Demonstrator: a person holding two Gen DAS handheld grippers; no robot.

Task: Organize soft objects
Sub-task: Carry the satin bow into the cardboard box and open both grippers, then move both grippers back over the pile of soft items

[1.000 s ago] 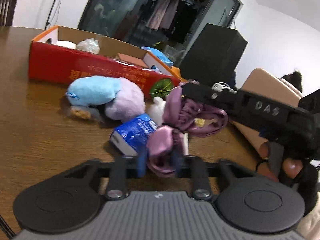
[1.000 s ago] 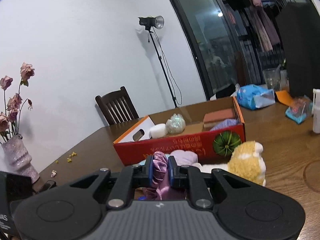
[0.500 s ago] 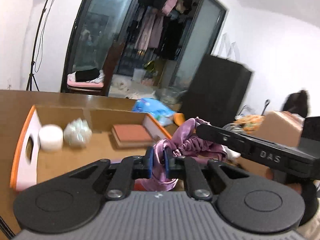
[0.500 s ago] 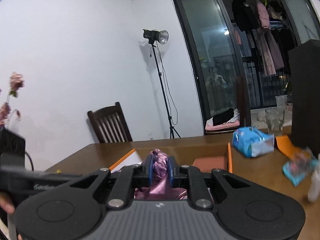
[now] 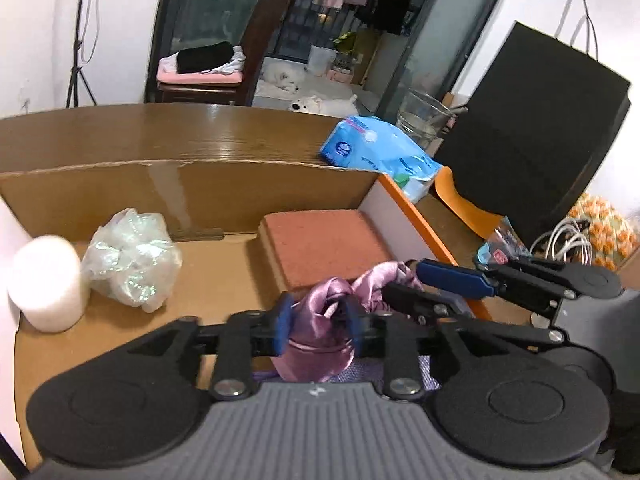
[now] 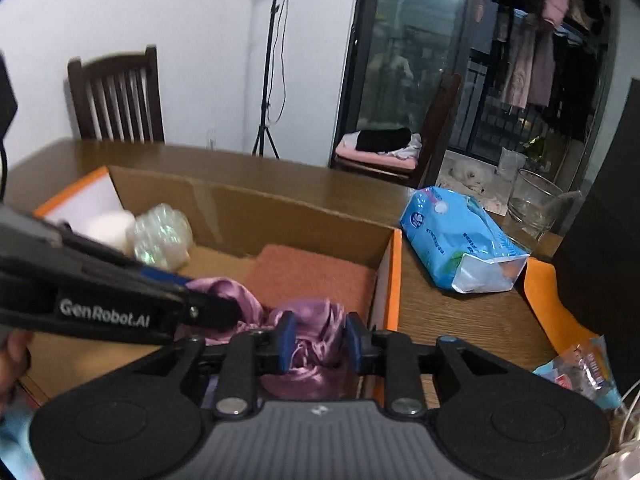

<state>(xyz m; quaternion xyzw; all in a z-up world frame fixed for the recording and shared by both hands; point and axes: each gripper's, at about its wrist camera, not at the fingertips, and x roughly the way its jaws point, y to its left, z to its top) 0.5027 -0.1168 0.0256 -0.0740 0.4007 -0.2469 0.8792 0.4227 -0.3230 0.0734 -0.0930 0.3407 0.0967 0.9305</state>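
Cardboard walls frame the left wrist view: a shallow open cardboard box (image 5: 192, 196) with an orange rim sits on the brown wooden surface (image 5: 160, 128), and its tall back wall closes the far side. The left hand-held gripper (image 5: 318, 326) hangs over the box's right part, its jaws just having been opening; the glossy mauve satin cloth (image 5: 320, 344) lies bunched between the blue pads, which stand apart from it on at least one side. From the right, the right hand-held gripper (image 5: 404, 284) reaches in, its tips at the far end of the same cloth. On the box floor lie a flat terracotta sponge-like pad (image 5: 324, 244), a crumpled iridescent plastic bundle (image 5: 132, 256) and a white cylinder (image 5: 46, 282); bare cardboard floor lies between the bundle and the pad. Beyond the right wall a blue tissue pack (image 5: 380, 156) leans against the rim.

In the right wrist view, the right hand-held gripper (image 6: 318, 340) is just inside the box's near right corner, close to the orange edge (image 6: 394, 280). Its jaws have just been opening, and the cloth (image 6: 312, 320) fills the gap, whether pressed or loose cannot be told. The left hand-held gripper (image 6: 228, 312) crosses from the left, tips on the cloth. A clear glass (image 6: 536, 204) stands behind the tissue pack (image 6: 460, 240).
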